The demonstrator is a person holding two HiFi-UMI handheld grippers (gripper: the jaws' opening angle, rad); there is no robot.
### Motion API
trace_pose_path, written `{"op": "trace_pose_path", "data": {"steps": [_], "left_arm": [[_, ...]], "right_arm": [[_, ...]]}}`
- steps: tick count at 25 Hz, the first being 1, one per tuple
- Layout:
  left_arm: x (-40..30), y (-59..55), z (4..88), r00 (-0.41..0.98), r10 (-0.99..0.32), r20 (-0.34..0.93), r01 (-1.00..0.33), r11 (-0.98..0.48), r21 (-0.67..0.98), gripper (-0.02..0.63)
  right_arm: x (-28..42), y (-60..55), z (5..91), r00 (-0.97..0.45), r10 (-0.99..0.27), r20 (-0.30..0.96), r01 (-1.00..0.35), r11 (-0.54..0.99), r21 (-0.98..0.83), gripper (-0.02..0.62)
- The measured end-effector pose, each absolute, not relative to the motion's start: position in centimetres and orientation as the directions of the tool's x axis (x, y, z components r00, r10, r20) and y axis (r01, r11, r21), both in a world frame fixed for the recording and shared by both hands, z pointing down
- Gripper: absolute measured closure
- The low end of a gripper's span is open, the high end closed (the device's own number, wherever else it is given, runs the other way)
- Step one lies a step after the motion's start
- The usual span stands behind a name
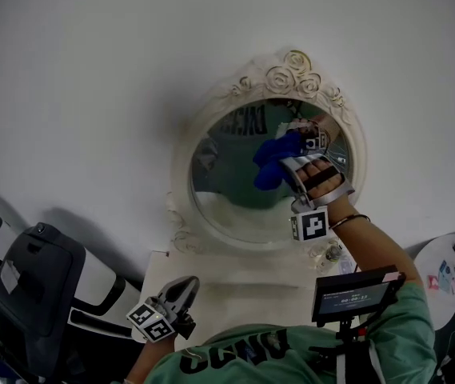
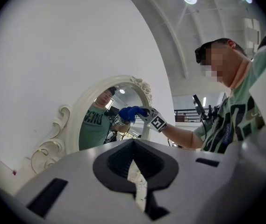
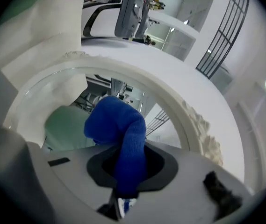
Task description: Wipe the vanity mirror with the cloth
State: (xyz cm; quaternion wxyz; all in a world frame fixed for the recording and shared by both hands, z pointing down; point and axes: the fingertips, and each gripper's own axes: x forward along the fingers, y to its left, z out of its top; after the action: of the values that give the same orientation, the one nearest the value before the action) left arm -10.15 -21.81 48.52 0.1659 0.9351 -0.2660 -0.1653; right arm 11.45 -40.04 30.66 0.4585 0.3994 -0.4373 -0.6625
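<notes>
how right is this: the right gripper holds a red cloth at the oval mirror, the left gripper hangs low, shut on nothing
The cloth is blue, not red; the right gripper view shows it. The rest stands: the right gripper holds it at the oval mirror, the left gripper hangs low, shut on nothing.

black office chair [image 1: 39, 286] at lower left — small dark screen [image 1: 355, 297] lower right, white wall [image 1: 91, 70] behind

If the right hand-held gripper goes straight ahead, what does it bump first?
The fuzzy blue cloth in the right hand-held gripper would press the glass of the oval, white-framed vanity mirror first; how near it is, I cannot tell.
</notes>
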Motion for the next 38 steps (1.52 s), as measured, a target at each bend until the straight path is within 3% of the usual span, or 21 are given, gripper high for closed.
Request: {"op": "trace_pose_path", "data": {"steps": [8, 18, 27, 38], "left_arm": [[-15.0, -20.3, 49.1, 0.732, -0.640, -0.235, -0.524, -0.748, 0.407, 0.606], [-18.4, -20.0, 49.6, 0.680, -0.695, -0.234, -0.570, -0.702, 0.426, 0.606], [-13.5, -21.2, 48.6, 0.768, -0.598, -0.229, -0.486, -0.778, 0.398, 0.606], [-6.1, -22.3, 47.9, 0.862, -0.458, -0.218, -0.356, -0.852, 0.384, 0.606]], "right_arm": [[-5.8, -43.0, 34.3, -0.489, -0.871, -0.043, 0.301, -0.215, 0.929, 0.546], [-8.1, -45.1, 36.5, -0.480, -0.877, 0.004, 0.349, -0.187, 0.918, 0.546], [4.2, -42.9, 35.7, -0.362, -0.932, -0.011, 0.324, -0.138, 0.936, 0.546], [26.5, -39.0, 34.6, 0.000, -0.998, -0.058, 0.327, -0.054, 0.943, 0.546]]}}
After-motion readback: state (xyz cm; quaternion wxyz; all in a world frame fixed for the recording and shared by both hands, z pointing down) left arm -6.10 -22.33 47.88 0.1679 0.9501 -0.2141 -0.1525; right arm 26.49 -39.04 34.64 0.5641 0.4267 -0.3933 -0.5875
